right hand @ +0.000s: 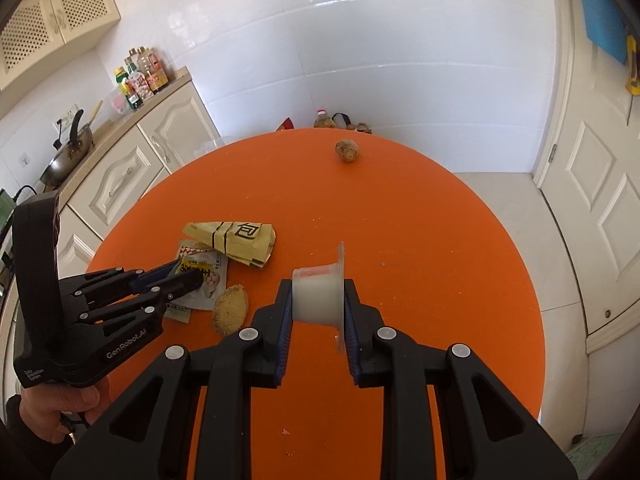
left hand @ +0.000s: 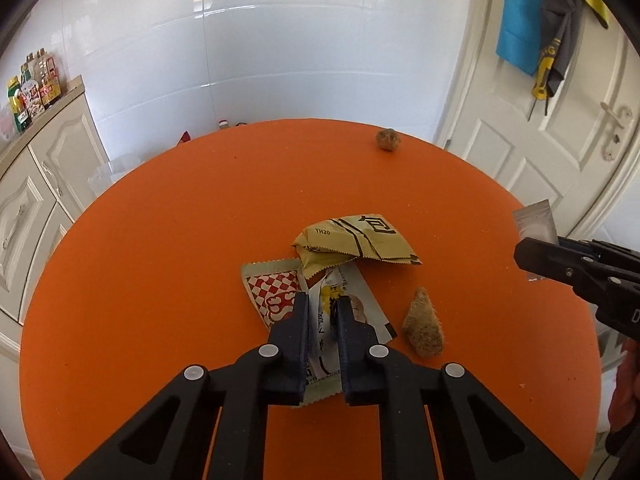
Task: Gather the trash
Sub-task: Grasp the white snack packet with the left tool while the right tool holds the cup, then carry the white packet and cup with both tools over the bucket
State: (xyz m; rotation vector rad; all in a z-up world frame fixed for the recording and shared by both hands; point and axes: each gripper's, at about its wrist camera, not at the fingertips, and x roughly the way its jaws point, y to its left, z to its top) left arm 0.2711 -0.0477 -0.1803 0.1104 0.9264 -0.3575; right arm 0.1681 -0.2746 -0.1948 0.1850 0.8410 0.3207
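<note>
The left gripper [left hand: 323, 312] reaches down over the round orange counter [left hand: 160, 280], its jaws drawn nearly together on a white snack wrapper [left hand: 352, 312] that lies flat; the wrapper's middle is pinched between the pads. From the right wrist view the same gripper [right hand: 188, 276] comes in from 9 o'clock, held by a hand [right hand: 60, 408] at the lower left edge.

A red-and-white checked wrapper [left hand: 272, 296] lies partly under the white one, toward 10 o'clock from the jaws. A crumpled yellow wrapper [left hand: 356, 242] with dark print sits just beyond at 12 o'clock, overlapping the white wrapper's far end. A brown, rough-skinned scrap [left hand: 423, 330] lies just beside the white wrapper at 3 o'clock, apart from it. A small brown lump [left hand: 388, 139] rests alone near the far counter rim at 1 o'clock, well apart from the pile.

The right gripper [right hand: 318, 300] holds a small translucent plastic cup [right hand: 316, 296] on its side above the counter, jaws closed narrowly against its wall, flanged rim toward 3 o'clock. In the left wrist view that gripper [left hand: 536, 258] enters at 3 o'clock.
</note>
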